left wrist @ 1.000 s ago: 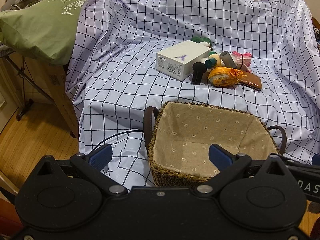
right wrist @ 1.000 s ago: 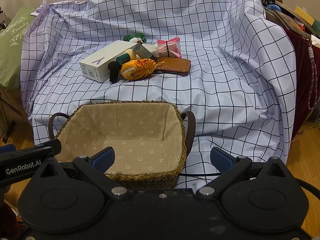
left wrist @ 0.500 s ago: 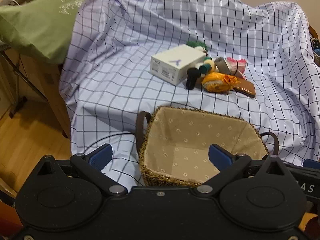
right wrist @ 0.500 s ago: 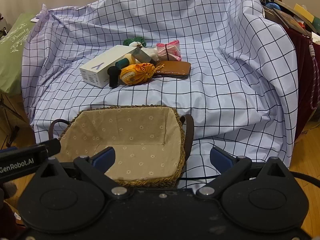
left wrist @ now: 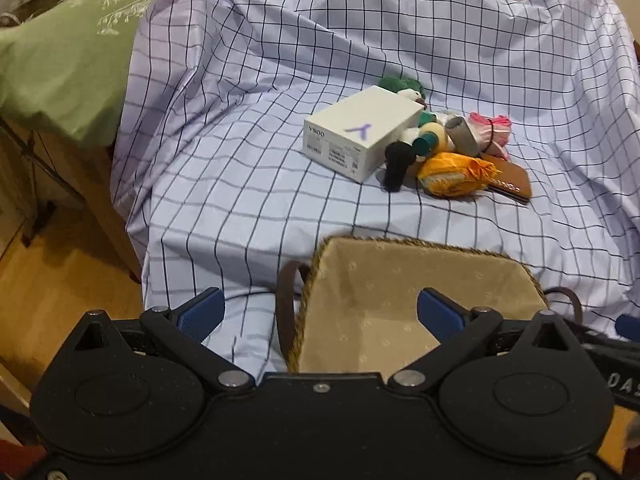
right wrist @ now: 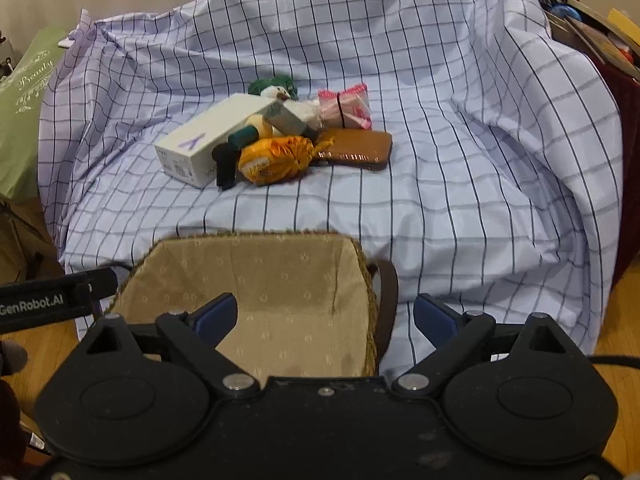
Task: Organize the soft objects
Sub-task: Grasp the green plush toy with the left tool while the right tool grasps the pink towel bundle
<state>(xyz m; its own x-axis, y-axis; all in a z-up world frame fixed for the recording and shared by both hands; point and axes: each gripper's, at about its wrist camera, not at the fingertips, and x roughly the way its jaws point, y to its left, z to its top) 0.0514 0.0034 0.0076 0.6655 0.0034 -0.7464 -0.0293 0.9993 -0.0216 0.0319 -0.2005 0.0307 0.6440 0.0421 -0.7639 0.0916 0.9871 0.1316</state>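
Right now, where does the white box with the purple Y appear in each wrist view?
Left wrist: white box sits just right of centre, upper half, at the pile's left end.
Right wrist: white box sits left of centre, upper half, again the pile's left end.
Shared landmark: the orange pouch lies beside it.

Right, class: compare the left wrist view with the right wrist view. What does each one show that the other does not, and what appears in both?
Only the left wrist view shows the wooden frame and floor under the green pillow, and the left gripper, open and empty.

Only the right wrist view shows the cluttered dark red shelf beside the sheet, and the right gripper, open and empty.

Both show the checked sheet, the lined basket, the white box, the orange pouch, the brown wallet and the pink bundle.
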